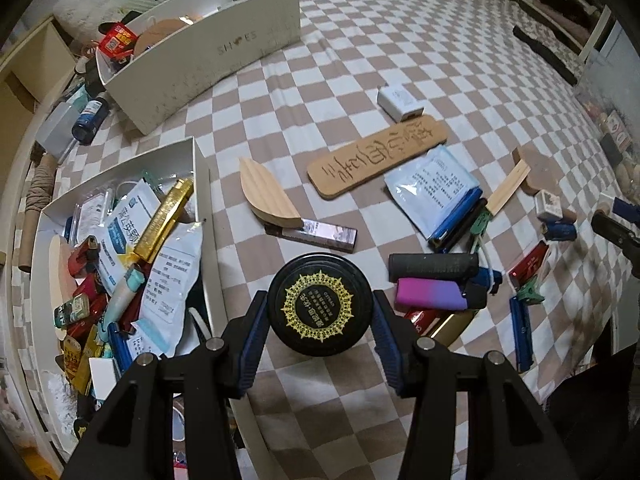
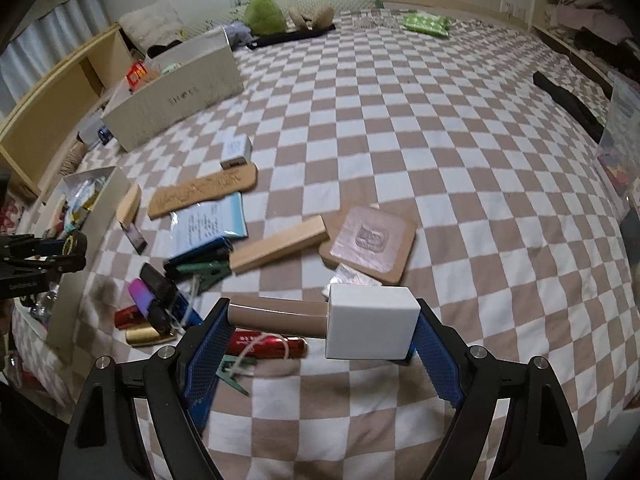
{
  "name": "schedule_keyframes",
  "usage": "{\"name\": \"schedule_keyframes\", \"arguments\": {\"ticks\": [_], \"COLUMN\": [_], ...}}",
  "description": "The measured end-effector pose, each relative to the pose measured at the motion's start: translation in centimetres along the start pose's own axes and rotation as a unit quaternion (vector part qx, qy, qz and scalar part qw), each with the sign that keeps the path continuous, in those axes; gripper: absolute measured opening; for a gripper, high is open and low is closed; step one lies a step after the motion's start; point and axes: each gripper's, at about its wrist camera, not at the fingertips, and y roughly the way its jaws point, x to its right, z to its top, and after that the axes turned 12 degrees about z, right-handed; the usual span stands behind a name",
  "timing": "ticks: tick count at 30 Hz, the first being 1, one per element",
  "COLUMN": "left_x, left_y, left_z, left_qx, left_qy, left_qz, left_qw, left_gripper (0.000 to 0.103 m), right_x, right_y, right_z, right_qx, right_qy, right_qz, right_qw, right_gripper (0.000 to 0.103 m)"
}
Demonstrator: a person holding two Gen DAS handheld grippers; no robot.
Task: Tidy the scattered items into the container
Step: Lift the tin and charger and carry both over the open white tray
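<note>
My left gripper [image 1: 320, 320] is shut on a round black tin with a gold-patterned lid [image 1: 319, 305], held just right of the white container [image 1: 200, 168], which holds several packets, lighters and tubes. My right gripper [image 2: 320, 324] is shut on a white block with a brown cylindrical handle [image 2: 372, 322], held above the checkered bedspread. Scattered items lie between them: a purple lighter [image 1: 432, 294], a black cylinder [image 1: 434, 266], a carved wooden plaque [image 1: 378, 156], a wooden leaf [image 1: 268, 196], a white charger [image 1: 400, 102] and a blue-white packet [image 1: 434, 186].
A cream shoe box [image 1: 208, 64] with items stands at the back left. A wooden coaster [image 2: 370, 242] and wooden stick [image 2: 280, 248] lie ahead of the right gripper. Red tubes [image 2: 264, 346] and green clips [image 2: 232, 376] lie under it. Shelving [image 2: 60, 92] lines the left edge.
</note>
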Motion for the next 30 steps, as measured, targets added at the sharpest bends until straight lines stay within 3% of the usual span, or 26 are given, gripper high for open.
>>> {"name": "schedule_keyframes", "arguments": {"ticks": [30], "left_x": [-4.5], "left_y": [-5.6], "left_z": [-1.4], "left_qx": [0.067], "left_qy": [-0.062], "left_qz": [-0.042], "left_qw": [0.995], "left_gripper": [0.05], "right_x": [-4.9], "right_y": [-2.7], "right_z": [2.9], "right_qx": [0.054], "right_qy": [-0.035], "right_qz": [0.005], "right_qw": [0.998], "right_gripper": [0.087]}}
